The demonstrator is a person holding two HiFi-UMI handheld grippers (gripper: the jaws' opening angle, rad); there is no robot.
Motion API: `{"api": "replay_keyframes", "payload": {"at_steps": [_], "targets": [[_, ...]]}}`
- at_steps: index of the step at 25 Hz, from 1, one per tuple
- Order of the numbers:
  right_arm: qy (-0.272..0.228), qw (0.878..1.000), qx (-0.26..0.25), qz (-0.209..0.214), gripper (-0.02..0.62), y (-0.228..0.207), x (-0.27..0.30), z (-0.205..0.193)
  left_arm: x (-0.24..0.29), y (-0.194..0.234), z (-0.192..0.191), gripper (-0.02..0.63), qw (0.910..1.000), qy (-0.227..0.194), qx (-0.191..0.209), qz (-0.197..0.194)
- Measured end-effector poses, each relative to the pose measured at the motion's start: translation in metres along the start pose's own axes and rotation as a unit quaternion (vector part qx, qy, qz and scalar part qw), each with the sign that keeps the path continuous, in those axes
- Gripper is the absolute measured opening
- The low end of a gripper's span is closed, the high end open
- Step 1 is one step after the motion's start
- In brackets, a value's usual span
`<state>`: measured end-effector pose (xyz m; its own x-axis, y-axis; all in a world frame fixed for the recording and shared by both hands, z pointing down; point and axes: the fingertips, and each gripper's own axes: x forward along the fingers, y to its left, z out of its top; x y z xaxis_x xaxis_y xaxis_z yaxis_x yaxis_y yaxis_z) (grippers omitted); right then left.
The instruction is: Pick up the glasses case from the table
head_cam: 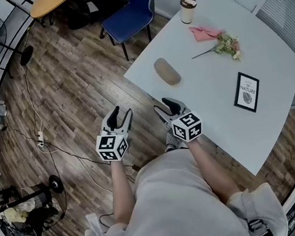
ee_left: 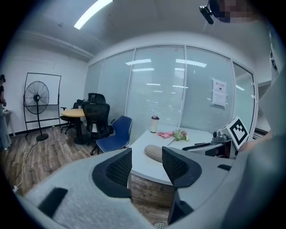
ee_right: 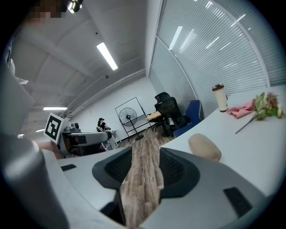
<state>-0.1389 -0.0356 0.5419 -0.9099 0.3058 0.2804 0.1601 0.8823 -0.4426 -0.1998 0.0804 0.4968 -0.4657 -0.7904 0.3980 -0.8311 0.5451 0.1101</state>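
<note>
Out ahead of both sets of jaws, well clear of either, the tan oval glasses case (head_cam: 167,71) lies flat on the white table (head_cam: 271,70), close to the table edge on your side. So honestly, nothing of the actual pick is done yet. The case is untouched, on its own bare patch of tabletop.

Your left gripper (head_cam: 121,115) hangs over the wood-plank floor (head_cam: 77,81) just off the table's edge, jaws apart with nothing in them. Looking along it, the case shows right in the gap between the two pads, only farther off, so that one's lined up pretty nicely. Your right gripper (head_cam: 166,105) is at the table's near edge, jaws about half open and empty too. Along its own line you only get floor planks between the pads. The case sits off beyond the right-hand jaw, so it's pointing a bit past it.

What's left, as I read it: pretty much everything. Bring one gripper in until the case is between the pads, close across its narrow width, then lift it off the table. It looks smooth and rounded, so I'd guess a grip around the middle holds better than one near an end.

The lidded paper coffee cup (head_cam: 188,9), the pink cloth (head_cam: 204,32), the flower sprig (head_cam: 227,45) and the black-framed card (head_cam: 247,91) are all beyond the case from the jaws, far enough that they shouldn't get in your way.
</note>
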Motion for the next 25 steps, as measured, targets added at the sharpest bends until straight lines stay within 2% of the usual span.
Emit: {"api": "replay_keyframes", "payload": {"at_steps": [7, 12, 16, 25], "targets": [[-0.029, 0.999, 0.030, -0.035, 0.176, -0.020, -0.026, -0.004, 0.002, 0.003, -0.010, 0.199, 0.9998, 0.006, -0.017, 0.003], [-0.021, 0.998, 0.023, -0.045, 0.176, -0.022, -0.030, -0.012, 0.010, 0.007, -0.015, 0.199, 0.9997, 0.008, -0.021, -0.011], [-0.019, 0.997, 0.017, -0.069, 0.178, -0.036, -0.032, -0.011, 0.032, 0.011, -0.012, 0.199, 0.9993, 0.011, -0.017, -0.032], [-0.039, 0.985, 0.043, -0.164, 0.184, -0.084, -0.041, 0.003, 0.100, 0.011, 0.012, 0.199, 0.9942, 0.016, -0.007, -0.106]]}}
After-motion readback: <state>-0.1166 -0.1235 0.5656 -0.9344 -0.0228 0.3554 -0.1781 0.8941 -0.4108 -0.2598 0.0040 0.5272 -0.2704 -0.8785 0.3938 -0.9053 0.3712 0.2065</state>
